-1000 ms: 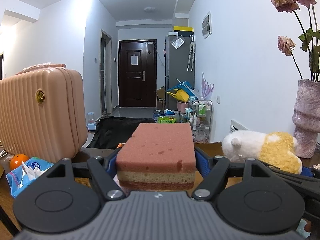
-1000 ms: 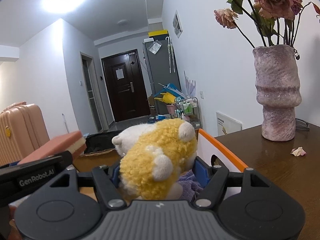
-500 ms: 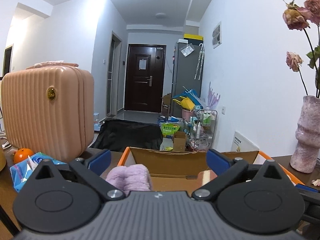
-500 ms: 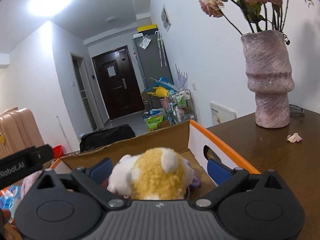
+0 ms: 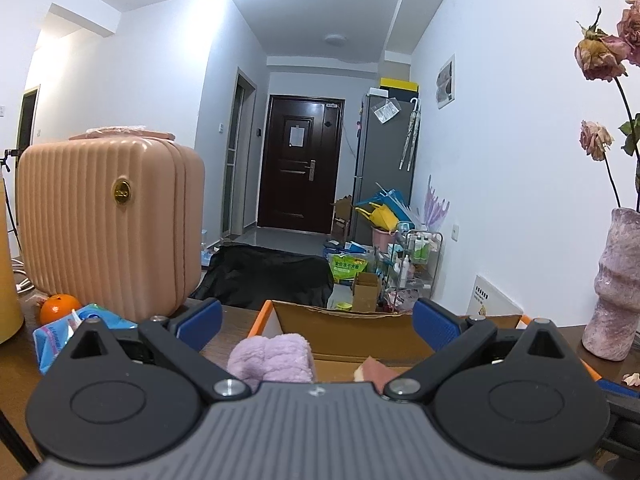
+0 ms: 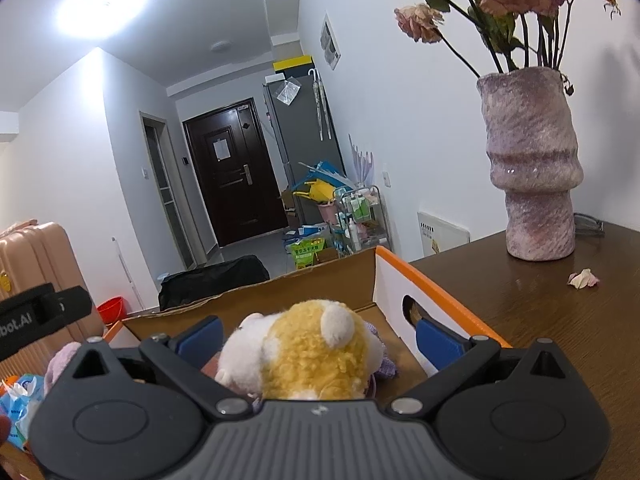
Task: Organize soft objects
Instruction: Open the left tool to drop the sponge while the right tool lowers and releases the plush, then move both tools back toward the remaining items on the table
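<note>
An orange-rimmed cardboard box [image 5: 340, 322] [image 6: 424, 276] stands on the brown table. In the left wrist view, my left gripper [image 5: 316, 320] hovers open over the box, nothing between its blue pads. Below it lie a lilac fluffy cloth [image 5: 276, 356] and a corner of the pink layered sponge [image 5: 376, 370]. In the right wrist view, my right gripper [image 6: 320, 338] is open too. The yellow and white plush toy [image 6: 308, 352] sits in the box between the wide-apart pads, touching neither. A lilac cloth [image 6: 386, 364] peeks out beside it.
A pink ribbed suitcase [image 5: 108, 224] stands left of the box, with an orange [image 5: 59, 307] and a blue wipes pack [image 5: 80, 326] at its foot. A mauve vase [image 6: 532, 168] of dried roses stands right, a fallen petal [image 6: 584, 279] near it.
Both grippers opened wide. The sponge dropped from the left gripper into the box, and the plush toy dropped from the right gripper into the box.
</note>
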